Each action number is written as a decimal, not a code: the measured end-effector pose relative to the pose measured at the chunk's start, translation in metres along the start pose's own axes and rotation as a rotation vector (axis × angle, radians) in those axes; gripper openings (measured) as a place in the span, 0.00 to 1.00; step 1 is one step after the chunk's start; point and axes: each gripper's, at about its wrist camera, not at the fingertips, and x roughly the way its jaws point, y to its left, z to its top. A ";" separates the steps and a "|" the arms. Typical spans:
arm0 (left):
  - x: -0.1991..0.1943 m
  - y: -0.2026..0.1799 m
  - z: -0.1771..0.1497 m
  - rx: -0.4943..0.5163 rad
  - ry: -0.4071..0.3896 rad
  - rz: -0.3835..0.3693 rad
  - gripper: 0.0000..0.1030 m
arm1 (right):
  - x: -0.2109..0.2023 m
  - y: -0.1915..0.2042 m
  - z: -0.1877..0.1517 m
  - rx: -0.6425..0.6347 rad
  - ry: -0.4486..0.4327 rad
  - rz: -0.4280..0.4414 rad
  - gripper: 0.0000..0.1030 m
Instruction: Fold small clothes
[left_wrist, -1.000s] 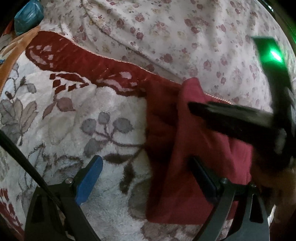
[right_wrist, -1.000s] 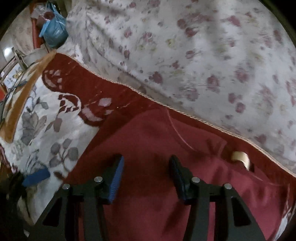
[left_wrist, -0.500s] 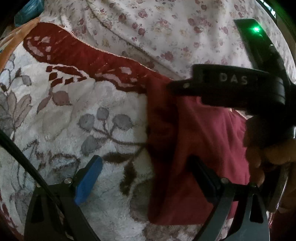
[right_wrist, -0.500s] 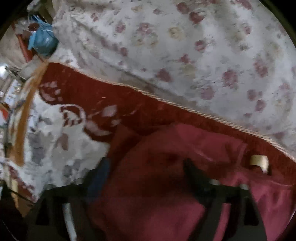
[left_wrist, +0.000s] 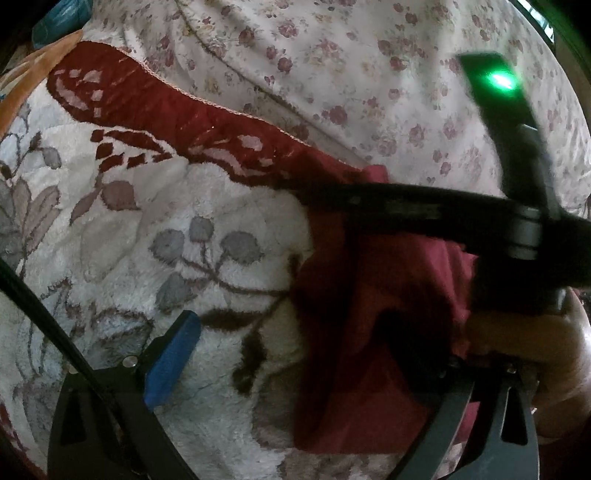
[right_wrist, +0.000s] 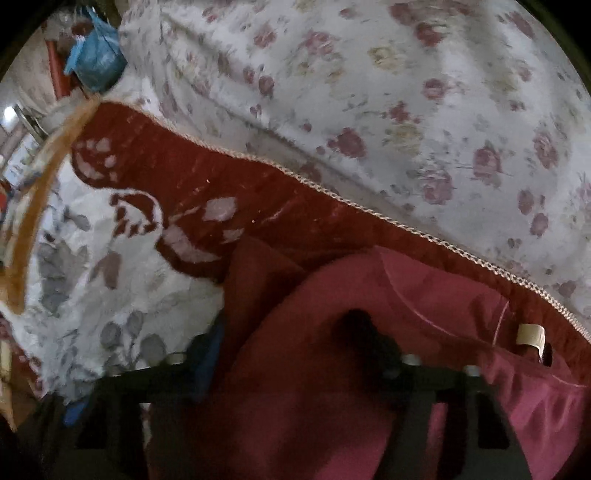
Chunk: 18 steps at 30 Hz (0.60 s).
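Garment: a small maroon cloth (left_wrist: 373, 332) lies on a plush blanket (left_wrist: 207, 206), at the right of the left wrist view; its left edge runs near to far, and its far end reaches the blanket's dark red border.
Same garment, right wrist view: the maroon cloth (right_wrist: 424, 314) fills the near right, bunched in soft folds, with a pale tag (right_wrist: 530, 336) showing at its right side.
Left gripper: the left gripper (left_wrist: 291, 354) points down at the blanket with its jaws spread wide. The blue pad (left_wrist: 171, 363) on the left finger hangs over bare blanket, while the dark right finger sits over the cloth. Nothing is pinched between them.
Right gripper: the right gripper (right_wrist: 288, 343) is low over the cloth and its jaws have just been closing, with maroon fabric bulging up between them. Blur and shadow hide the pads, so I cannot tell whether they press on the fabric.
Right gripper, left wrist view: its black body (left_wrist: 443, 218) crosses the far end of the cloth from the right, a green light glowing on top.
Hand: a hand (left_wrist: 535, 343) grips it at the right edge.
Bedding: a flowered sheet (left_wrist: 332, 74) lies beyond the blanket's border.
Far left corner: a blue bag (right_wrist: 96, 51) sits there.
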 end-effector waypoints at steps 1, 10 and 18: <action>-0.001 0.000 0.001 -0.009 -0.004 -0.012 0.96 | -0.007 -0.006 -0.001 0.019 -0.012 0.038 0.44; -0.015 -0.022 -0.004 0.069 -0.012 -0.182 0.24 | -0.047 -0.028 -0.012 0.062 -0.062 0.119 0.20; -0.031 -0.037 -0.009 0.142 -0.065 -0.212 0.14 | -0.063 -0.041 -0.016 0.113 -0.062 0.134 0.20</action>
